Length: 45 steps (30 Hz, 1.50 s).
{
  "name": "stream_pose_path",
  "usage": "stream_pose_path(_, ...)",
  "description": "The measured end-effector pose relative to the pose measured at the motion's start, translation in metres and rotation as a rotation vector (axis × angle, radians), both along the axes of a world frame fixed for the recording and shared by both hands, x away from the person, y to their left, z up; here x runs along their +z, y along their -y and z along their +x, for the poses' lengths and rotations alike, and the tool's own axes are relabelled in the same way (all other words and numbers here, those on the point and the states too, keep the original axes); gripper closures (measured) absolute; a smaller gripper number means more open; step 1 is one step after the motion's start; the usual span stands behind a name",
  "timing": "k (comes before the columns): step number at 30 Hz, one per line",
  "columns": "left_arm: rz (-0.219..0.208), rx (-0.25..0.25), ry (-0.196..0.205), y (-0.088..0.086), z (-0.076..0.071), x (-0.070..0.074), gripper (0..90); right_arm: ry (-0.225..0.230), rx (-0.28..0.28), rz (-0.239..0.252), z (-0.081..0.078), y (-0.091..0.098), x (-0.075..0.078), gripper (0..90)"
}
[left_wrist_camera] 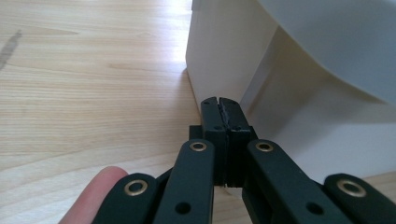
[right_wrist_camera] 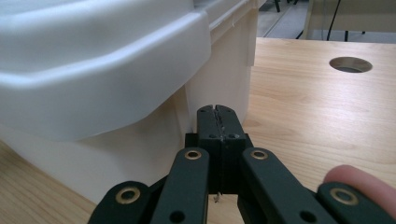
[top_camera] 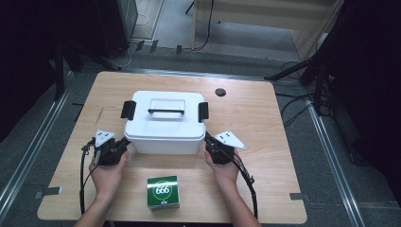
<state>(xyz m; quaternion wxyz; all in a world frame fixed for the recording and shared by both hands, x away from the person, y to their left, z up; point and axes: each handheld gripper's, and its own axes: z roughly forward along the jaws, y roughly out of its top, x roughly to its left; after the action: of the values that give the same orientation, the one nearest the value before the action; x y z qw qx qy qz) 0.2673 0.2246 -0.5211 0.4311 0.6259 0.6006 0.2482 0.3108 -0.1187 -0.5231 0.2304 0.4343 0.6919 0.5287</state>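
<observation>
1. White lidded storage box (top_camera: 163,124) sits mid-desk, slightly toward the far edge; black latches on both short ends, carry handle flat in the lid recess.
2. Left hand-held gripper (top_camera: 126,142) at the box's near left corner; right hand-held gripper (top_camera: 207,138) at the near right corner. Placed symmetrically, likely to push or steady the box from both sides.
3. Left gripper view: jaws clenched together, nothing between them, tips (left_wrist_camera: 219,103) just beside the box wall under the lid overhang. Contact cannot be told.
4. Right gripper view: jaws likewise clenched and empty, tips (right_wrist_camera: 218,111) close to the box corner below the lid rim.
5. Small green carton (top_camera: 162,192) near the desk's (top_camera: 265,118) front edge, between the forearms, untouched. It reads "666" in a white ring; smaller print illegible.
</observation>
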Motion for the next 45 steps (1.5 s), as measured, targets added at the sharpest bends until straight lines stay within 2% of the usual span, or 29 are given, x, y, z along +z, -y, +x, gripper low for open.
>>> stream_pose_path(3,0.022,0.016,0.002,0.006,-0.002,0.0,90.0,0.007,-0.013,-0.025,-0.003,0.006,0.0,90.0)
stream_pose_path(6,0.03,0.027,-0.005,0.005,-0.013,0.002,90.0,0.03,-0.031,-0.04,-0.015,0.014,0.001,90.0)
stream_pose_path(7,0.063,0.021,-0.015,0.005,-0.021,0.002,90.0,0.035,-0.035,-0.043,-0.019,0.017,0.001,90.0)
stream_pose_path(8,0.074,0.023,-0.016,0.005,-0.027,0.002,90.0,0.041,-0.036,-0.059,-0.026,0.021,0.0,90.0)
stream_pose_path(11,0.112,0.005,-0.04,0.003,-0.054,-0.002,90.0,0.036,-0.016,-0.065,-0.043,0.027,-0.002,90.0)
stream_pose_path(16,0.106,-0.051,-0.081,0.012,-0.091,-0.008,90.0,0.02,0.056,-0.079,-0.079,0.021,-0.008,90.0)
stream_pose_path(17,0.106,-0.051,-0.081,0.012,-0.091,-0.008,90.0,0.02,0.056,-0.079,-0.079,0.021,-0.008,90.0)
stream_pose_path(18,0.105,-0.077,-0.085,0.017,-0.101,-0.007,90.0,0.019,0.096,-0.083,-0.094,0.014,-0.01,88.6)
stream_pose_path(20,0.092,-0.086,-0.088,0.019,-0.106,-0.006,90.0,0.01,0.113,-0.07,-0.104,0.008,-0.01,88.6)
stream_pose_path(21,0.086,-0.112,-0.094,0.026,-0.117,-0.005,90.0,0.0,0.128,-0.056,-0.112,0.004,-0.01,88.7)
stream_pose_path(22,0.086,-0.112,-0.094,0.026,-0.117,-0.005,90.0,-0.008,0.141,-0.052,-0.118,0.001,-0.011,89.1)
stream_pose_path(23,0.079,-0.126,-0.094,0.031,-0.125,-0.005,90.0,-0.006,0.155,-0.06,-0.124,-0.004,-0.012,89.6)
stream_pose_path(26,0.068,-0.134,-0.079,0.041,-0.136,-0.007,90.0,0.0,0.174,-0.069,-0.136,-0.014,-0.012,90.0)
stream_pose_path(28,0.064,-0.139,-0.077,0.044,-0.139,-0.008,90.0,-0.014,0.175,-0.06,-0.142,-0.02,-0.014,90.0)
stream_pose_path(31,0.053,-0.175,-0.076,0.058,-0.147,-0.012,90.0,-0.043,0.195,-0.055,-0.148,-0.029,-0.018,90.0)
stream_pose_path(34,0.06,-0.199,-0.078,0.066,-0.148,-0.014,90.0,-0.037,0.219,-0.07,-0.153,-0.036,-0.02,90.0)
stream_pose_path(35,0.06,-0.193,-0.077,0.067,-0.148,-0.014,90.0,-0.042,0.233,-0.07,-0.153,-0.038,-0.02,90.0)
stream_pose_path(38,0.042,-0.193,-0.086,0.067,-0.144,-0.014,90.0,-0.041,0.219,-0.077,-0.154,-0.04,-0.019,90.0)
stream_pose_path(39,0.045,-0.201,-0.087,0.069,-0.142,-0.014,90.0,-0.061,0.219,-0.059,-0.151,-0.037,-0.018,90.0)
stream_pose_path(40,0.055,-0.203,-0.085,0.071,-0.14,-0.014,90.0,-0.061,0.216,-0.061,-0.151,-0.037,-0.018,90.0)
stream_pose_path(43,0.053,-0.207,-0.089,0.076,-0.137,-0.014,90.0,-0.069,0.202,-0.062,-0.15,-0.034,-0.017,90.0)
stream_pose_path(45,0.05,-0.224,-0.093,0.084,-0.128,-0.013,90.0,-0.085,0.176,-0.05,-0.145,-0.027,-0.016,90.0)
